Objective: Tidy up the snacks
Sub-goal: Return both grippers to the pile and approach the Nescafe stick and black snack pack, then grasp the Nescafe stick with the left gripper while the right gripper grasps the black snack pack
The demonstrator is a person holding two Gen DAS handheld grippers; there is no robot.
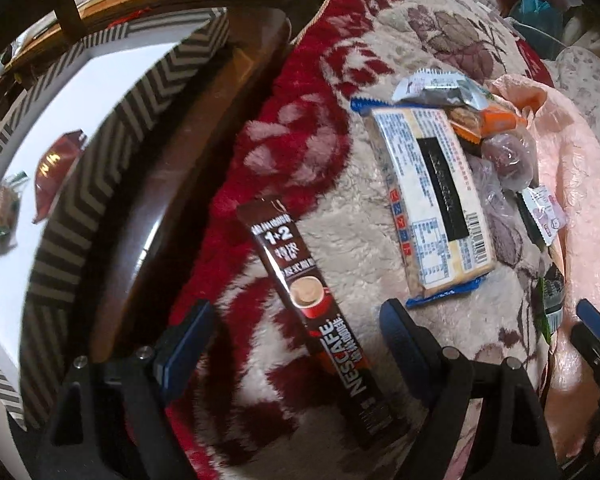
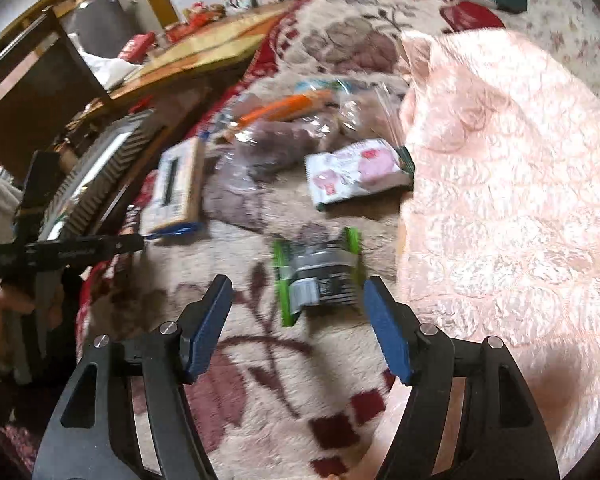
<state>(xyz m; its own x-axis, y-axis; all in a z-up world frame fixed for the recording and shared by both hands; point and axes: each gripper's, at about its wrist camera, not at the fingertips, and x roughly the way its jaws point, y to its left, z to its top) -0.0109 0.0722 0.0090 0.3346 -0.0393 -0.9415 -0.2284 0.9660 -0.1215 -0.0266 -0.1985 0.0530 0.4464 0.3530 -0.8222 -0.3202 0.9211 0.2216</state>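
On a flowered blanket (image 1: 380,208) beside a striped box (image 1: 112,132), the coffee stick (image 1: 316,320) lies between the left gripper's (image 1: 296,344) spread, empty jaws, best squeezed across its width, while the right gripper (image 2: 298,328), also unclenched, approaches a green packet (image 2: 320,276).

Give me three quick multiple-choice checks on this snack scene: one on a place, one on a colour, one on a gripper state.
1. Where does the Nescafe coffee stick lie?
A. inside the box
B. on the floral blanket, between the left gripper's fingers
C. on the pink cloth

2. What colour are the edges of the small packet ahead of the right gripper?
A. green
B. orange
C. blue

3. How is the left gripper?
A. shut on the stick
B. shut and empty
C. open

Answers:
1 B: it rests on the floral blanket, in the gap.
2 A: both sealed ends are bright green.
3 C: its pads stand clear of the stick.
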